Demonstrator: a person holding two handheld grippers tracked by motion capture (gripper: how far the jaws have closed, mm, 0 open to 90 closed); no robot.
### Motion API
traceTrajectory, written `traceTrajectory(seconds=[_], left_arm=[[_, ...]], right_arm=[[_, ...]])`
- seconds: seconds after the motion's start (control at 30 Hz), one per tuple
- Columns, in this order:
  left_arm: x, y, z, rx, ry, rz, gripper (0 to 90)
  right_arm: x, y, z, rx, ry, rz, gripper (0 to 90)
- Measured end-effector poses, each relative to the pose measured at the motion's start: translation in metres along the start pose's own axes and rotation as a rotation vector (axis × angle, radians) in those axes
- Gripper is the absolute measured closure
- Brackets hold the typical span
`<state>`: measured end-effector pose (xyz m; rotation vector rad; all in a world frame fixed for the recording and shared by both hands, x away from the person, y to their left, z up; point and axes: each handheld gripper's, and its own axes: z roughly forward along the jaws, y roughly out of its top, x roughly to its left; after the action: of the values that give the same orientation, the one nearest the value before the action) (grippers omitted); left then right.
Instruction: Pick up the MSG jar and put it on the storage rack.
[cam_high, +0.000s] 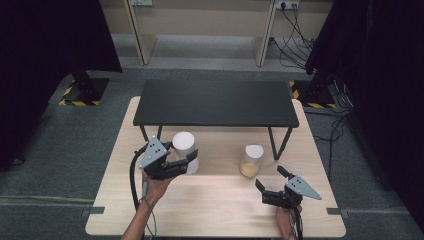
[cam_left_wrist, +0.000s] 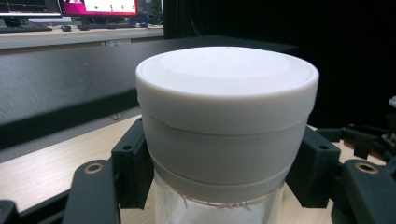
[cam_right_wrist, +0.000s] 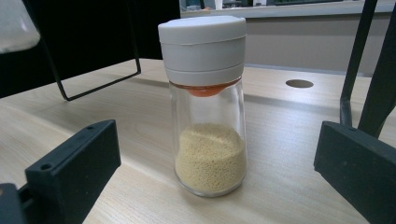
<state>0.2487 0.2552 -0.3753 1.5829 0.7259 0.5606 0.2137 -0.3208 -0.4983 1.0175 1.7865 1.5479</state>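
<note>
White-capped glass jar (cam_left_wrist: 227, 121) clamped in the left gripper (cam_high: 176, 165), jaws pressed against both flanks just below the cap, glass body visible between them in the left gripper view. Upright on the wooden table (cam_high: 210, 210), directly ahead of the left hand (cam_high: 156, 186). Second jar (cam_right_wrist: 206, 107), white-lidded with an orange insert and yellowish grains filling its lower part, standing upright ahead of the right gripper (cam_high: 270, 181), untouched, centred between jaws spread wide apart. Near that gripper, slightly beyond and to its left in the high view. Black low shelf (cam_high: 215, 103) beyond both grippers, its wire legs rising behind the two jars. Cables (cam_high: 295, 42) farther back on the floor.
</note>
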Motion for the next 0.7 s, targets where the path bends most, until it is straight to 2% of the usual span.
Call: traceTrajectory(seconds=[0.1,0.27,0.5,0.63,0.7], left_arm=[[0.001,0.011,-0.002,0.004,0.003,-0.004,34.5],[-0.001,0.031,-0.003,0.015,0.022,0.019,34.5],[0.005,0.056,-0.003,0.020,0.024,-0.014,34.5],[0.008,0.071,-0.001,0.013,0.024,-0.019,34.5],[0.008,0.080,0.001,0.015,0.029,-0.007,34.5]], right_arm=[[0.000,0.000,0.000,0.000,0.000,0.001,0.4],[0.000,0.000,0.000,0.000,0.001,0.001,0.4],[-0.001,0.000,0.000,0.000,0.002,0.002,0.4],[-0.001,0.000,0.000,0.000,0.000,0.003,0.4],[-0.001,0.000,0.000,0.000,0.001,0.004,0.4]])
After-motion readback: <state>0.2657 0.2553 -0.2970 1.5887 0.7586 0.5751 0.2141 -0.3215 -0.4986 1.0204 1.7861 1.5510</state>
